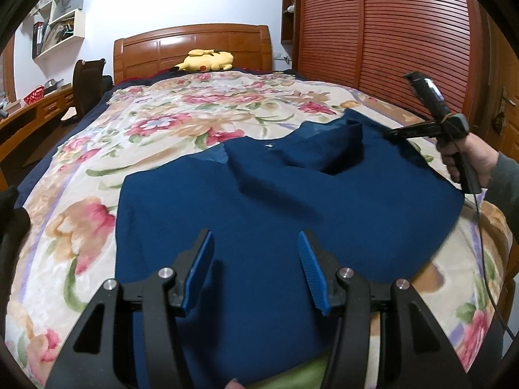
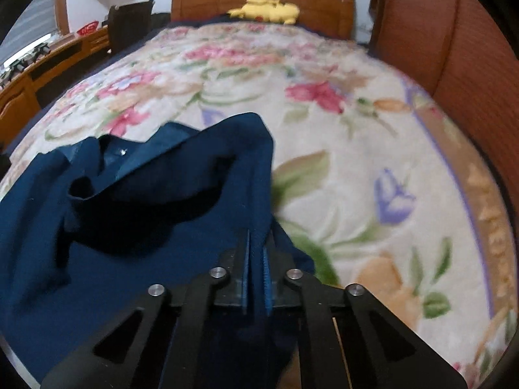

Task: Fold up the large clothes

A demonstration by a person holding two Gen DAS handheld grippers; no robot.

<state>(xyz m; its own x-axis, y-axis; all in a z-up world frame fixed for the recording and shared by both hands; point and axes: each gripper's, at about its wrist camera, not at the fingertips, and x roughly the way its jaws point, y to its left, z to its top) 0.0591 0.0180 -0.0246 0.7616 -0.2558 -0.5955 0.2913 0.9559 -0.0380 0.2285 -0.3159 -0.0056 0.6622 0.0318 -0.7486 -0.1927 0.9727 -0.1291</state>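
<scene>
At the far left of the left wrist view stand white wall shelves [image 1: 61, 16] stuffed with papers, and below them a wooden desk [image 1: 29, 113] with a red basket [image 1: 34, 93] and a dark chair [image 1: 86, 89] pushed against it. Next comes the bed, covered by a plush cream blanket [image 1: 155, 120] printed with pink flowers and green leaves; its glossy wooden headboard [image 1: 194, 50] rises at the back with a yellow stuffed toy [image 1: 207, 61] lying against it.

The large garment, a dark blue coat [image 1: 275, 220] of thick, matte, felt-like cloth, lies spread flat on the near half of the blanket, collar end toward the headboard. Its smoother, slightly shiny lining shows near the collar, where a small metal snap glints.

The left gripper [image 1: 256, 269] hovers low over the middle of the coat, its ribbed blue pads [image 1: 309, 269] set well apart with nothing between them.

Further right, the right gripper [image 2: 256, 269] has its pads pressed together on a raised fold of the coat's right edge, pulling the cloth up into a ridge that throws a shadow over the collar area. The right hand [image 1: 467, 159] grips its handle, a thin cable trailing down. At the far right, a slatted reddish wooden wardrobe [image 1: 389, 32] runs alongside the bed.
</scene>
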